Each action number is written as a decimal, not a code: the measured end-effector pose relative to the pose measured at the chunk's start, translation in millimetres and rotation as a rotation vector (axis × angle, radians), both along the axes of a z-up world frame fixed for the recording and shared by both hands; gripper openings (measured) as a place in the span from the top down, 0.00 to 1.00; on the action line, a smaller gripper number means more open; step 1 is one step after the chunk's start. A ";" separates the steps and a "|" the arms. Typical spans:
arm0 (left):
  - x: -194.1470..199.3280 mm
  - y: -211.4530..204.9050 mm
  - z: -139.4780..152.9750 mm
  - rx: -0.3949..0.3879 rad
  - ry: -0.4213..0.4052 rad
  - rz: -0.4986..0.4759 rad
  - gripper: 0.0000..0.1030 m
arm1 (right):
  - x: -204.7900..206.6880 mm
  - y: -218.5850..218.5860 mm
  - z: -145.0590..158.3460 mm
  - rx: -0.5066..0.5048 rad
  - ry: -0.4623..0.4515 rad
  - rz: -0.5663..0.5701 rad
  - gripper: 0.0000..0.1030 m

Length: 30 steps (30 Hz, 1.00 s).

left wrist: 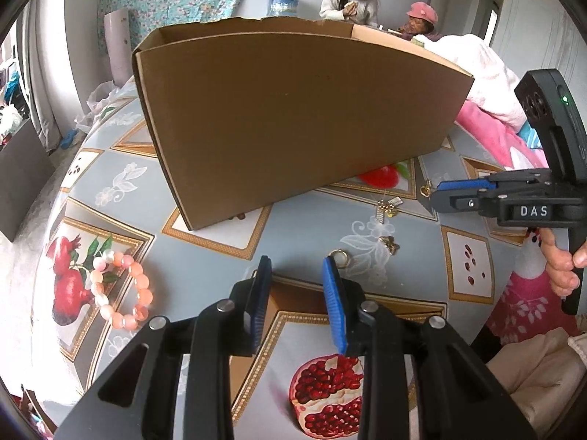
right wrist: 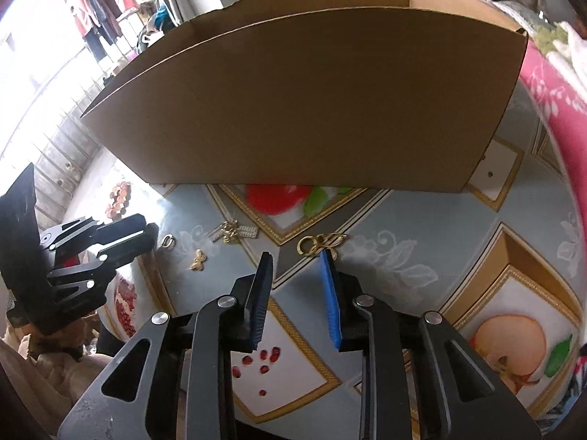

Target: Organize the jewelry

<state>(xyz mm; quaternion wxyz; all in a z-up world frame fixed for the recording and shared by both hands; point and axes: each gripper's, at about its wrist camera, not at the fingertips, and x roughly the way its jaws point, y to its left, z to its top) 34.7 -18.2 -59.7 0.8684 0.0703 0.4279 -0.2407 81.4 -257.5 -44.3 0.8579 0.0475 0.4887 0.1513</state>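
- Roughly, all places are given relative to the cardboard box (left wrist: 293, 110), which stands open-topped on the patterned tablecloth (left wrist: 304, 227); every piece noted lies on the cloth on the near side of the box, none seen inside it (interior hidden).
- Left gripper (left wrist: 298, 267): fingers held apart, nothing between them, hovering near the box's front wall.
- Right gripper (right wrist: 298, 261): fingers likewise apart and empty, tips just short of a gold looped piece (right wrist: 321, 244).
- Bead bracelet (left wrist: 119, 289): one counted, pink and white, off the box's near left corner. Judged light, beads hard and smooth, likely to roll or slip; best taken across a single stretch of beads, not the whole loop.
- Ring (left wrist: 341, 256): one, gold, just beyond the left gripper's blue pad. Judged stiff, tiny, slippery; to be pinched across its band.
- Butterfly charm (right wrist: 198, 259): one, small, gold, flat on the cloth; hard to get under.
- Sparkly earring cluster (right wrist: 234, 233): pieces are tangled and cannot be separated by eye; count left uncertain. Judged delicate, with thin dangling parts.
- Gold looped piece: one or two linked items, cannot be told. Thin wire, easily bent; a gentle pinch at the thicker ring is advised.
- Small gold pieces counted overall: at least four groups, plus the bracelet.
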 end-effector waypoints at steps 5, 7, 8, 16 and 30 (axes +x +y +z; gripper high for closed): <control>1.6 -3.7 -0.4 0.008 0.003 0.010 0.72 | 3.8 -11.2 0.7 -0.041 -0.013 -0.029 0.77; 2.6 -5.7 -0.7 0.015 0.002 0.015 0.71 | 5.6 -18.2 1.3 -0.048 -0.014 -0.052 0.77; 3.1 -7.1 -0.6 0.019 0.002 0.017 0.71 | 6.6 -21.0 0.9 -0.050 -0.015 -0.063 0.77; 4.4 -16.1 -1.8 0.047 -0.003 0.018 0.69 | 0.8 -26.2 3.5 -0.087 -0.062 -0.062 0.75; 2.6 -9.5 -2.9 0.021 -0.007 0.022 0.69 | 10.5 -9.9 1.3 -0.257 -0.064 -0.101 0.76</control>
